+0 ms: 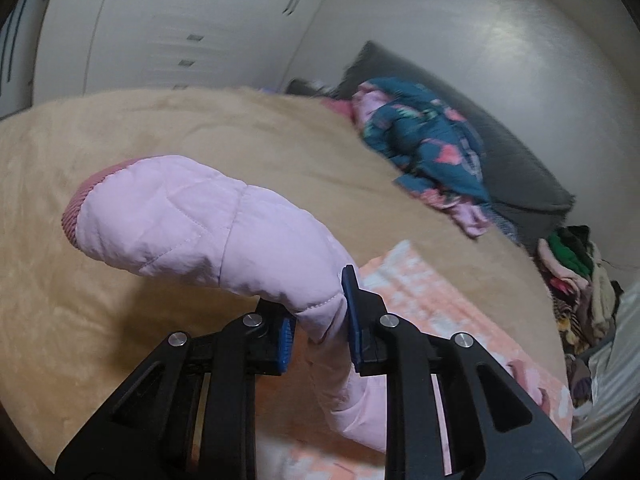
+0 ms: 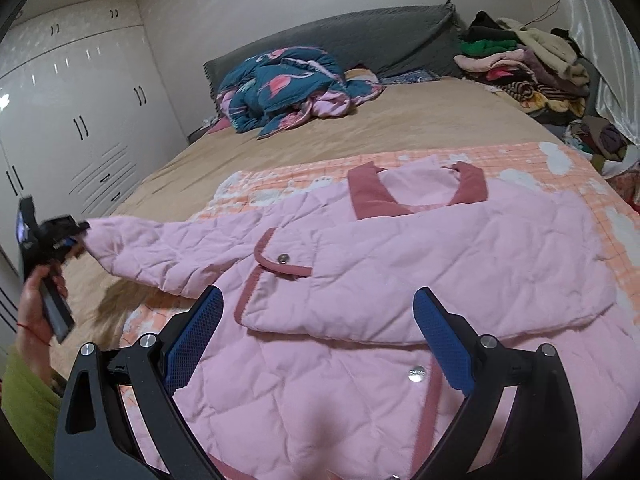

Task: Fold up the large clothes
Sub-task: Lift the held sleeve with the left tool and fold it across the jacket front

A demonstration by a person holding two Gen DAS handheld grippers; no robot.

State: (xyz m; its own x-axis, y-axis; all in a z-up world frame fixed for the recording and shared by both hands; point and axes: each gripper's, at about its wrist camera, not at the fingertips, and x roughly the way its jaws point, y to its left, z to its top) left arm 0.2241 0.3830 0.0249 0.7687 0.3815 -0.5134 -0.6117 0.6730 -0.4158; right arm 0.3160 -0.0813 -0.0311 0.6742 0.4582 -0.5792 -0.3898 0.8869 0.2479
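Note:
A pink quilted jacket (image 2: 400, 264) with darker pink trim lies front-up on a peach checked blanket (image 2: 520, 160) on the bed. Its right sleeve is folded across the chest. My left gripper (image 1: 320, 320) is shut on the jacket's left sleeve (image 1: 208, 224) and holds it lifted above the bed, the ribbed cuff pointing away. In the right wrist view the left gripper (image 2: 76, 240) is at the far left, holding the sleeve end stretched out. My right gripper (image 2: 320, 344) is open and empty, hovering over the jacket's lower front.
The bed has a tan cover (image 2: 400, 120) and a grey headboard cushion (image 2: 360, 36). A teal and pink quilt (image 2: 288, 84) is bunched near the headboard. A pile of clothes (image 2: 528, 64) sits at the far right corner. White wardrobes (image 2: 80, 120) stand on the left.

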